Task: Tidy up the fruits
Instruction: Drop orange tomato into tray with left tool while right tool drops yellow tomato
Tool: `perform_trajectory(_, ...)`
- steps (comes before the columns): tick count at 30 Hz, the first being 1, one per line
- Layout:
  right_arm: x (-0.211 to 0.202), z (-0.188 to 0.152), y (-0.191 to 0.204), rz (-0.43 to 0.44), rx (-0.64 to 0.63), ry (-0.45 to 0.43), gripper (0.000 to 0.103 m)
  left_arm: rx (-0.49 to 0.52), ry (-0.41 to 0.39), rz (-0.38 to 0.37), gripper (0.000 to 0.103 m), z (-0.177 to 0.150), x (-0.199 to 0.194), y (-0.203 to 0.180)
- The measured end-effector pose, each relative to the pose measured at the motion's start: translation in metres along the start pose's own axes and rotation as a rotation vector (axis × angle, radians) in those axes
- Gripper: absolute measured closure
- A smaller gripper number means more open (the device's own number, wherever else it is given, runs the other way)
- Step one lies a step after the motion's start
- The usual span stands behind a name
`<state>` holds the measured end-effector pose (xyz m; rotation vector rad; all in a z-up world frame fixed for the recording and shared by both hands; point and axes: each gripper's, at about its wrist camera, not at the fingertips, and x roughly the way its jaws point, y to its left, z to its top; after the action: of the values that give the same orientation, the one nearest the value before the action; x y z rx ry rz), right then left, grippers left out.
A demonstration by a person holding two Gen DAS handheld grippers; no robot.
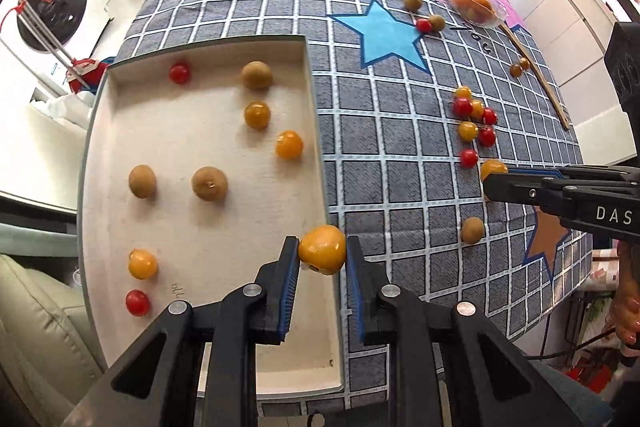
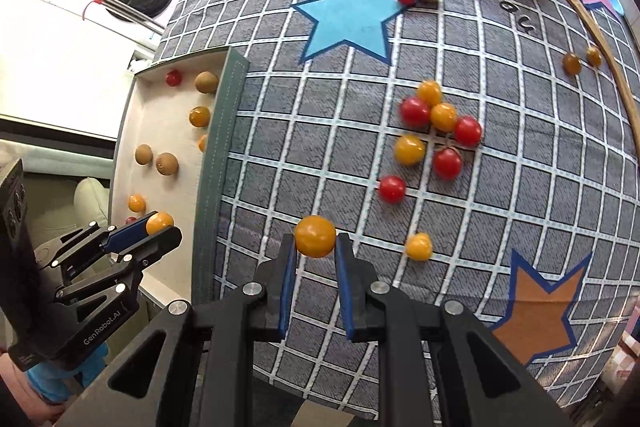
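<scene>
Yellow tomato (image 1: pixel 322 250) pinched in left gripper (image 1: pixel 322 255) above tray (image 1: pixel 316 131) edge, right gripper (image 2: pixel 316 247) clamping another yellow one (image 2: pixel 315 236) over tablecloth (image 2: pixel 320 155); early release risks roll-off.

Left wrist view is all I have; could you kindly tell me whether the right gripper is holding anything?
Observer: Yes, the right gripper is shut on a yellow tomato, pinched between both pads.
Operator: Thank you. What does the tray's side facing it look like?
Observer: The tray shows a green, stitched outer wall rising from the tablecloth.
</scene>
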<state>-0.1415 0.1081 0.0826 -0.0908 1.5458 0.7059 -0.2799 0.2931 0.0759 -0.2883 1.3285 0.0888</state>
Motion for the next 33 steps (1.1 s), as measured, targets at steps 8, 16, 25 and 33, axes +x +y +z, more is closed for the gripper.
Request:
perform_trajectory(8, 0.012, 0.033, 0.056, 0.03, -0.081, 0.014, 0.082, -0.097, -0.056, 0.1, 0.079, 0.011, -0.01, 0.06)
perform_trajectory(16, 0.036, 0.051, 0.106, 0.062, -0.144, 0.037, 0.082, -0.164, -0.083, 0.162, 0.079, 0.047, 0.002, 0.111)
perform_trajectory(25, 0.065, 0.049, 0.131, 0.053, -0.185, 0.086, 0.082, -0.158, -0.073, 0.19, 0.079, 0.08, 0.025, 0.126)
perform_trajectory(33, 0.087, 0.042, 0.146, 0.031, -0.241, 0.127, 0.082, -0.163, -0.042, 0.196, 0.079, 0.092, 0.046, 0.132)
